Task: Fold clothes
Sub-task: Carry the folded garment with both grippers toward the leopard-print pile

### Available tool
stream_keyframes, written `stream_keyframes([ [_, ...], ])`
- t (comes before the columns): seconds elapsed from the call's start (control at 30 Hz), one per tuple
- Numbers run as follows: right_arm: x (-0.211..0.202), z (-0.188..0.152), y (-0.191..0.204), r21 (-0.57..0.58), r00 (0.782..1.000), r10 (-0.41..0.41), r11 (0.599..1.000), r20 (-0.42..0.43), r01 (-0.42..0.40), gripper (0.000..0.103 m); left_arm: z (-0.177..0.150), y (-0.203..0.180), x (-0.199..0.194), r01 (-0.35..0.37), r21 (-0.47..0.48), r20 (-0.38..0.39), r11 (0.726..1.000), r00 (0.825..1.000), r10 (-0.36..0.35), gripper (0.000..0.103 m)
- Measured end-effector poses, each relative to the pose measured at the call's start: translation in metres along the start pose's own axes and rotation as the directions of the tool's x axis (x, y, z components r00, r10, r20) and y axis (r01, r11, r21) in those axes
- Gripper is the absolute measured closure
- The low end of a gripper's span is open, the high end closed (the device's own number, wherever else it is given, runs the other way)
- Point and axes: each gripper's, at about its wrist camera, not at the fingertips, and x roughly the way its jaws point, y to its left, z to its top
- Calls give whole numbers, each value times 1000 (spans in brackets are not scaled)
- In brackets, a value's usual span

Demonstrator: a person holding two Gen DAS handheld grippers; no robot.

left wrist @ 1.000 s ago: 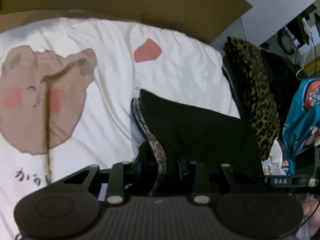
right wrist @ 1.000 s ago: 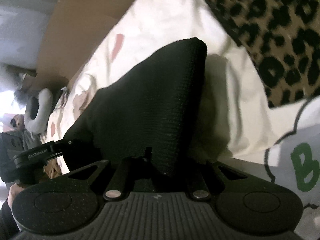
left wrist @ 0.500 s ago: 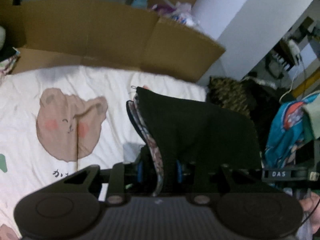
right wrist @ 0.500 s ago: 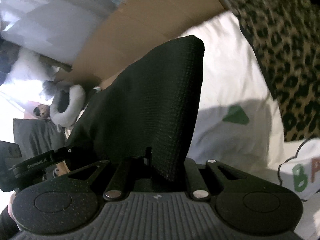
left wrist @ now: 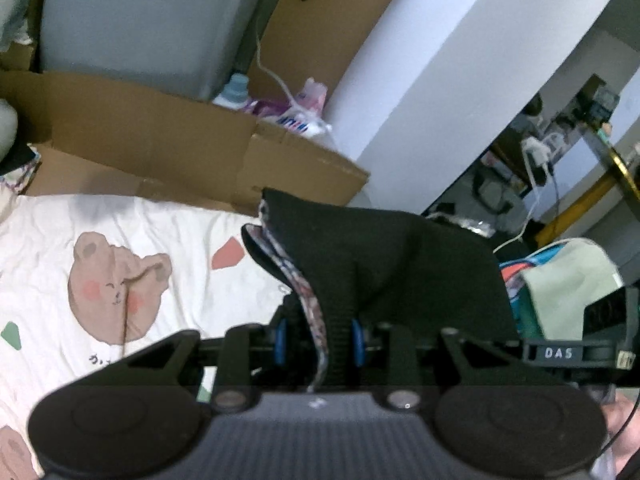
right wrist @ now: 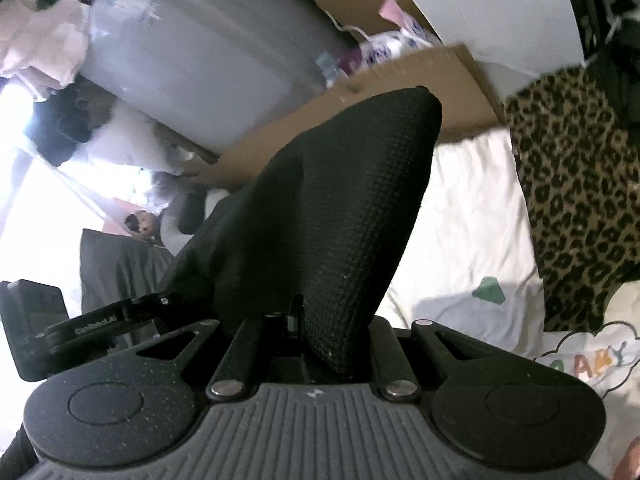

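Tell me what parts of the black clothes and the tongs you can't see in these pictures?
- Black garment, left wrist view: its lower part is hidden behind the tongs' body, so its kind is unclear.
- Left tongs: the pads are buried in the cloth.
- Right tongs, right wrist view: the fabric hides the tips.
- Bear bedsheet: the writing under the bear is cut off by the tongs.

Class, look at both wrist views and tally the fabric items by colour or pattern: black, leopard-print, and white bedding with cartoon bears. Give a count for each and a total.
Black knitted garment, held by both grippers: 1
Leopard-print cloth: 1
White bear-print bed sheet: 1
Total: 3
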Motion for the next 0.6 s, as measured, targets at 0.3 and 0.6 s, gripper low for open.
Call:
stream_keyframes([
  [0.3,-39,11,43,-93,1000,-24,995,17,26,94,10,-34,-47,-12,15,60,1000,998,12,71],
  [0.6,-83,18,69,-120,994,-31,992,107,44,94,15,-68,-79,1,21,118,1000,993,-4,71],
])
